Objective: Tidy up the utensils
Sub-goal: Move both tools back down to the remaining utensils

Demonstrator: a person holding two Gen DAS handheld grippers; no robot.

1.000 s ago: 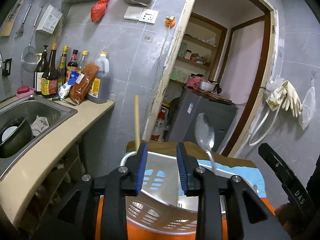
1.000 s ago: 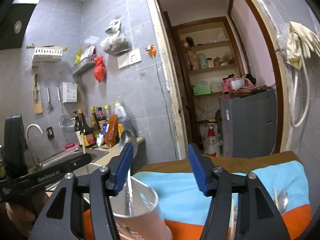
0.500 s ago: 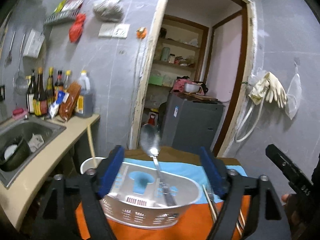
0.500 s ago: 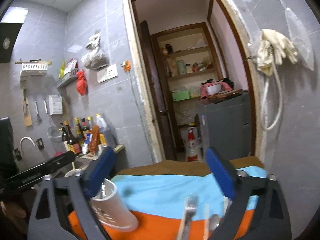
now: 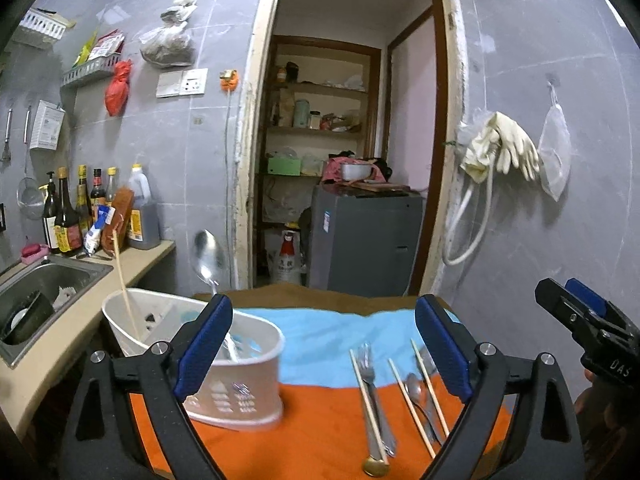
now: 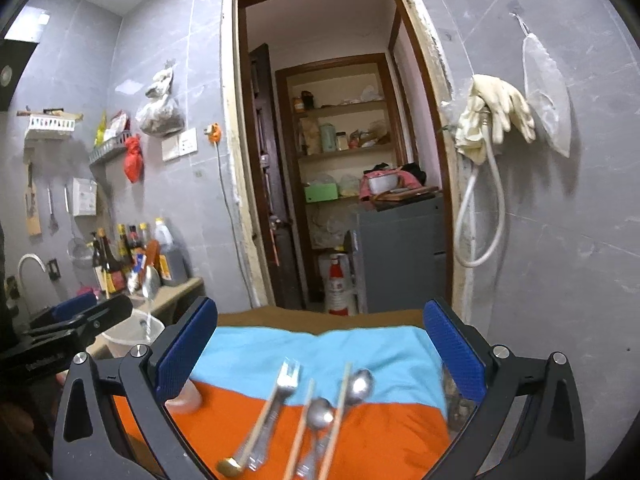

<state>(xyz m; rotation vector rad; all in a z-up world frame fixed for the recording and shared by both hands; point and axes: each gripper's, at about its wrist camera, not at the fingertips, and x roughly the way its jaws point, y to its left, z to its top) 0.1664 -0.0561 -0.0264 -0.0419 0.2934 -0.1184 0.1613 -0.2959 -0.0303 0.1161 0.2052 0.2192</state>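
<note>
A white slotted caddy (image 5: 240,380) stands at the left of the orange and blue cloth (image 5: 320,420). A spoon (image 5: 208,258) and one chopstick (image 5: 126,292) stand upright in it. To its right a fork (image 5: 370,376), loose chopsticks (image 5: 428,384) and a small spoon (image 5: 414,382) lie on the cloth. My left gripper (image 5: 322,320) hangs in front of the caddy; its jaws are opening, with nothing between them. My right gripper (image 6: 320,320) is open above the fork (image 6: 286,380), two spoons (image 6: 320,416) and chopsticks (image 6: 340,404), touching none.
At the left, a steel sink (image 5: 48,280) is set in a beige counter (image 5: 140,256), with several bottles (image 5: 80,216) at the wall. Behind the table an open doorway shows a grey cabinet (image 5: 360,240) and shelves. Rubber gloves (image 5: 504,144) hang on the right wall.
Both grippers have drawn back from the caddy and swung right, and their jaws have spread wide. The spoon and chopstick stay standing in the caddy. The loose utensils have come into view.
</note>
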